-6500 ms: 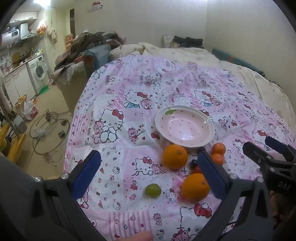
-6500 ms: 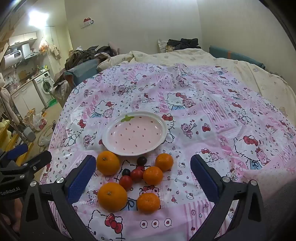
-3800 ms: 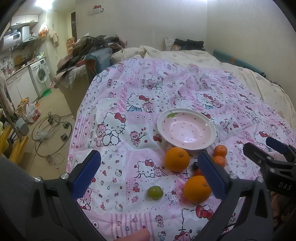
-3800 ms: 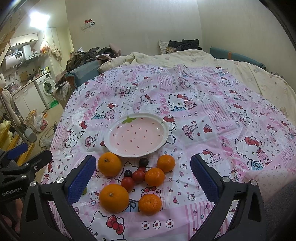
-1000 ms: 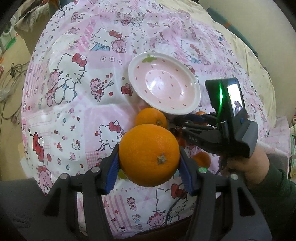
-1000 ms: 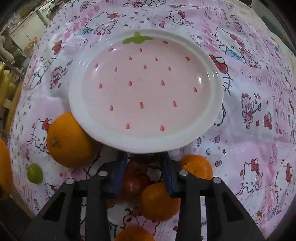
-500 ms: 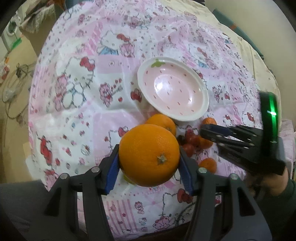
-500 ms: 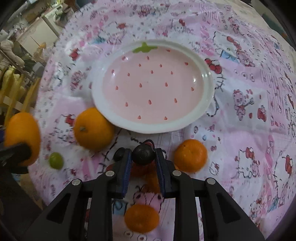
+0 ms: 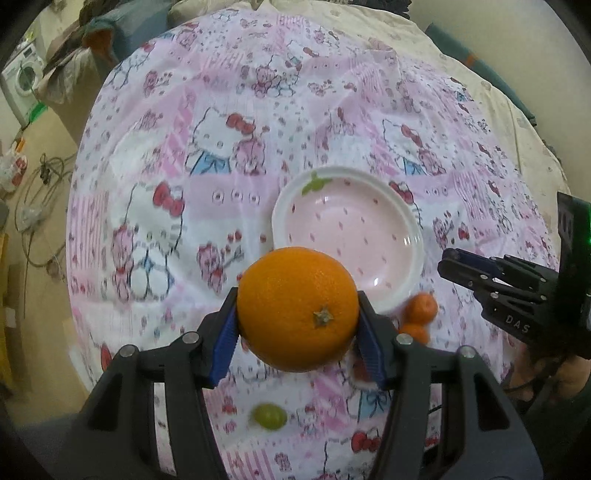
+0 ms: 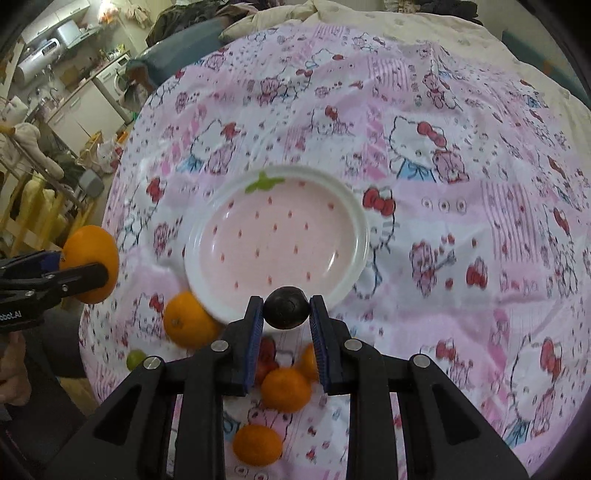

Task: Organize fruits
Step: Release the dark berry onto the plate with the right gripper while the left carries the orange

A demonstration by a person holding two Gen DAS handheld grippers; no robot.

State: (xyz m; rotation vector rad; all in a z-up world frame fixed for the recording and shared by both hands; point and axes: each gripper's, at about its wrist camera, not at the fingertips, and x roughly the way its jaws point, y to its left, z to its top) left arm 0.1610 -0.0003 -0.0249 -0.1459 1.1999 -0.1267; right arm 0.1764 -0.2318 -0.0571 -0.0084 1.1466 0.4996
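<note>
The left tool (image 9: 297,325) grips a large orange (image 9: 297,308) near the strawberry-pattern plate (image 9: 404,225). The right tool (image 10: 286,319) is clamped on a small dark fruit (image 10: 285,308) at the plate's near rim.

Only two bits of text I can make out. On my left cam, "DAS" is printed in white on the right gripper (image 9: 448,260), right edge of frame. On my right cam, "obot.AI" sits on the left gripper (image 10: 83,264) at the far left edge, cut off.

A cluttered room — a washing machine (image 9: 23,83) far left, cables (image 9: 40,206) across the tan floor (image 9: 33,295), heaped clothes (image 10: 184,14) beyond.
</note>
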